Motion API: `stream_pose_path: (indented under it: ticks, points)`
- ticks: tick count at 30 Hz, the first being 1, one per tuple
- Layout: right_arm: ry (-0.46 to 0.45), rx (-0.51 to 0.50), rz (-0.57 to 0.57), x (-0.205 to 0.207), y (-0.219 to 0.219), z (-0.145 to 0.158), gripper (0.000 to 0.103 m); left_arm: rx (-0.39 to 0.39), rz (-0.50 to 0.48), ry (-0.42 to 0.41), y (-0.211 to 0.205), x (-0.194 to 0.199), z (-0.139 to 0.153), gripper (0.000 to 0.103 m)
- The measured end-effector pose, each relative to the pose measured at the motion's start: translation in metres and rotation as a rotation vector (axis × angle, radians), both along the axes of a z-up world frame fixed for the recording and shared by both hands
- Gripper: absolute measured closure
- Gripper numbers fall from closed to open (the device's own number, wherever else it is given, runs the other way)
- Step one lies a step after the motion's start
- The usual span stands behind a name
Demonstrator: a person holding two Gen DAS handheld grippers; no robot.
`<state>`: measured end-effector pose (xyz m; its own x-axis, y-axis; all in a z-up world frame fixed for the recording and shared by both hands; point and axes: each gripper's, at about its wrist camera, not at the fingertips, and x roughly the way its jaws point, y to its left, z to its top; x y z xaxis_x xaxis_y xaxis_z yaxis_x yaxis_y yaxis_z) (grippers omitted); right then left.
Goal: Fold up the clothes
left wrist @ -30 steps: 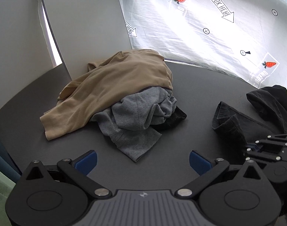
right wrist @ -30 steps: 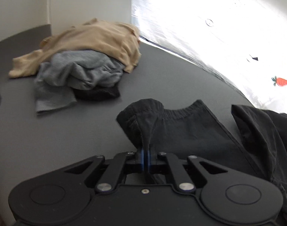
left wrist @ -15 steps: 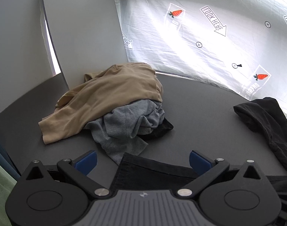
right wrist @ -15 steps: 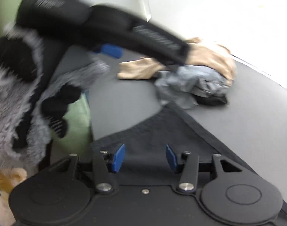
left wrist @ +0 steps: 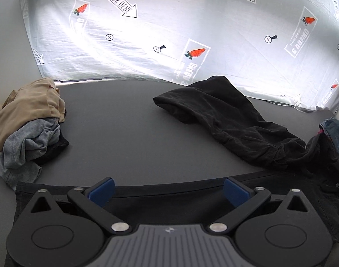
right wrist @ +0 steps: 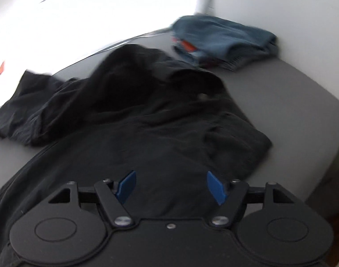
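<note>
A black garment (left wrist: pixel 231 124) lies spread over the dark grey table (left wrist: pixel 129 138), one leg or sleeve reaching toward the back and its near edge stretched flat under my left gripper (left wrist: pixel 168 191). That gripper is open, blue pads apart above the straight edge. In the right wrist view the same black garment (right wrist: pixel 147 120) is rumpled across the table, and my right gripper (right wrist: pixel 170 185) hovers open over its near part, holding nothing.
A heap of tan (left wrist: pixel 25 109), grey (left wrist: pixel 29 142) and black clothes sits at the table's left. Folded blue jeans (right wrist: pixel 222 37) lie at the far right corner (left wrist: pixel 333 131). A white printed sheet (left wrist: pixel 180 29) hangs behind. The table's right edge (right wrist: pixel 320 155) drops off.
My right gripper went from shut on the black garment to open and swung right toward the jeans. The garment's edge now lies flat under my left gripper, which turned right.
</note>
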<state>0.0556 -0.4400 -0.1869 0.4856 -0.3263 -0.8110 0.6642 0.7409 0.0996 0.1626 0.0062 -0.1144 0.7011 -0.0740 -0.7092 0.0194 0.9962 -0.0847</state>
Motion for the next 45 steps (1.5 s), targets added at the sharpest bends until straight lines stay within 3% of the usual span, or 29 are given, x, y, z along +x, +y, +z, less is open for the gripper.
stream_pose_path:
  ticks: [3, 6, 10, 11, 12, 13, 14, 16, 18, 20, 23, 25, 27, 29, 31, 34, 40, 42, 45]
  points:
    - [-0.017, 0.017, -0.142, -0.018, -0.051, -0.022, 0.03, 0.016, -0.011, 0.001, -0.027, -0.005, 0.002, 0.0]
    - [0.015, -0.061, -0.118, -0.011, -0.082, -0.04, 0.03, 0.029, 0.0, 0.008, -0.049, -0.013, 0.004, 0.0]
    - [0.024, 0.017, -0.065, -0.002, -0.116, -0.065, 0.027, 0.057, 0.019, 0.03, -0.073, -0.022, 0.003, 0.0]
    - [0.011, 0.01, -0.053, 0.0, -0.115, -0.063, 0.037, 0.061, 0.025, 0.032, -0.077, -0.023, 0.003, 0.0]
    - [-0.004, 0.002, -0.039, 0.001, -0.113, -0.059, 0.059, 0.062, 0.033, 0.034, -0.082, -0.024, 0.003, 0.0]
    - [-0.015, -0.022, -0.034, 0.002, -0.11, -0.052, 0.075, 0.06, 0.042, 0.038, -0.088, -0.025, 0.003, 0.0]
    - [-0.023, -0.056, -0.034, 0.002, -0.107, -0.043, 0.084, 0.061, 0.043, 0.041, -0.093, -0.024, 0.003, 0.0]
    - [-0.036, -0.131, -0.027, 0.001, -0.101, -0.024, 0.09, 0.064, 0.045, 0.046, -0.103, -0.024, 0.003, 0.0]
    - [-0.044, -0.221, -0.043, -0.005, -0.105, 0.002, 0.091, 0.069, 0.035, 0.041, -0.114, -0.022, 0.004, 0.0]
    - [-0.037, -0.251, -0.096, -0.01, -0.117, 0.016, 0.091, 0.07, 0.024, 0.038, -0.122, -0.02, 0.004, 0.0]
    - [0.133, -0.335, -0.151, -0.007, -0.136, 0.0, 0.089, 0.08, 0.017, 0.038, -0.126, -0.018, 0.004, 0.0]
    - [0.238, -0.366, -0.12, 0.0, -0.139, -0.014, 0.078, 0.098, 0.02, 0.039, -0.122, -0.018, 0.004, 0.0]
    - [0.271, -0.488, -0.086, 0.006, -0.125, -0.013, 0.056, 0.109, 0.042, 0.049, -0.113, -0.018, 0.001, 0.0]
    - [0.278, -0.629, -0.041, 0.016, -0.105, -0.007, 0.043, 0.103, 0.085, 0.068, -0.097, -0.015, -0.002, 0.0]
    - [0.233, -0.713, 0.036, 0.034, -0.081, 0.003, 0.04, 0.082, 0.127, 0.086, -0.08, -0.01, -0.004, 0.0]
    - [0.119, -0.74, 0.229, 0.069, -0.033, 0.015, 0.032, 0.07, 0.162, 0.084, -0.057, -0.001, -0.004, 0.0]
    - [-0.08, -0.65, 0.629, 0.152, 0.097, 0.016, 0.03, 0.083, 0.189, 0.06, -0.014, 0.019, -0.004, 0.0]
    - [-0.12, -0.615, 0.764, 0.181, 0.142, 0.01, 0.028, 0.07, 0.203, 0.065, 0.003, 0.03, -0.008, 0.0]
    - [-0.15, -0.643, 0.955, 0.215, 0.211, -0.002, 0.027, 0.033, 0.217, 0.08, 0.026, 0.051, -0.016, 0.0]
